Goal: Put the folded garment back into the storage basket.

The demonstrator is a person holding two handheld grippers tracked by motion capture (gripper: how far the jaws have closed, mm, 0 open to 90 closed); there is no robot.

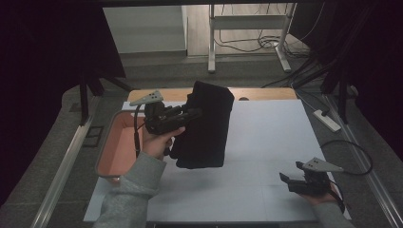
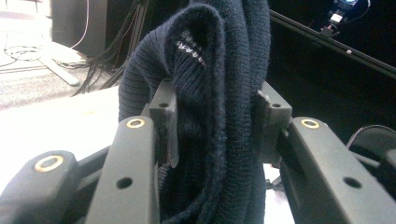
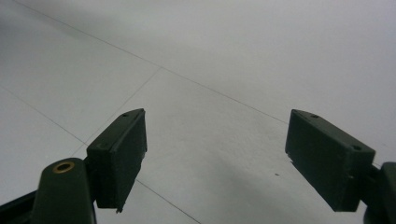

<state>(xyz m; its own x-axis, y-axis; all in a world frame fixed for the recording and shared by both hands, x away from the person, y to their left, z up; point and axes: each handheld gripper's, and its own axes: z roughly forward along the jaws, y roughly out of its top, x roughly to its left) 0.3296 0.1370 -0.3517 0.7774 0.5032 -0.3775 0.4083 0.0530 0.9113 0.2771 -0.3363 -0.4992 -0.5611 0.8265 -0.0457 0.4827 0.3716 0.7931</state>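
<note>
white worktop (image 1: 266, 142) spreads under a dark room, with a pink tray (image 1: 116, 142) at its left edge. above it hangs the dark navy knitted garment (image 1: 205, 126), folded over, its long axis running down from the left gripper (image 1: 190, 114) toward the sheet, lower edge apparently just off the surface. in the left gripper view the fingers (image 2: 164, 126) are clamped on the bunched knit (image 2: 219, 93) from both sides. the right gripper (image 1: 291, 179) sits low at the near right corner, well apart from the cloth, its fingers (image 3: 119, 154) spread wide over bare worktop. the tray lies just left of the hanging garment, so the left hand is the nearer one to carry it there.
</note>
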